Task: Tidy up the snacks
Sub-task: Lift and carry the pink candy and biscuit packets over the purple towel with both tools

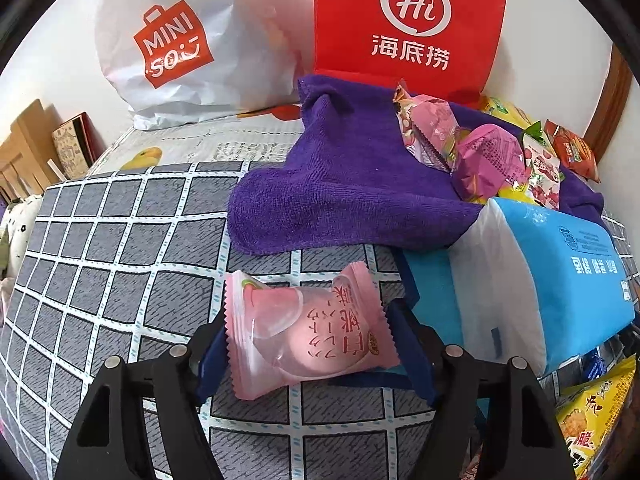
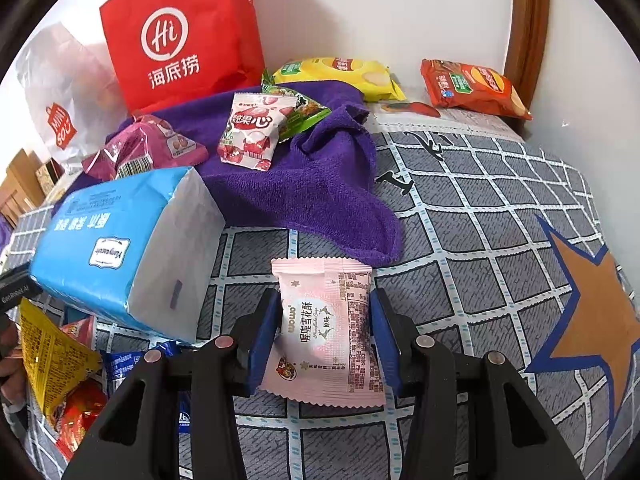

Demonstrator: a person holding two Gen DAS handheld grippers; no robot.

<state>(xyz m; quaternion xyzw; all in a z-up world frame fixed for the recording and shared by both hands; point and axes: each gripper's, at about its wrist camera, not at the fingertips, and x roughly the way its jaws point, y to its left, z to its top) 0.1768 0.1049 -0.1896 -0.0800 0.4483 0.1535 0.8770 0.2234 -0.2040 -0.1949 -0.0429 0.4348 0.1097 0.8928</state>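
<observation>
My left gripper is shut on a pink peach jelly packet and holds it over the grey checked bedcover. My right gripper is shut on a pale pink snowflake-crisp packet above the same cover. A purple towel lies ahead with several snacks on it: a magenta packet, a red-and-white fruit packet and a green packet. A yellow bag and an orange bag lie near the wall.
A blue tissue pack lies between the grippers, also in the left wrist view. A red Haidilao paper bag and a white Miniso bag stand at the wall. More snack bags lie at the lower left.
</observation>
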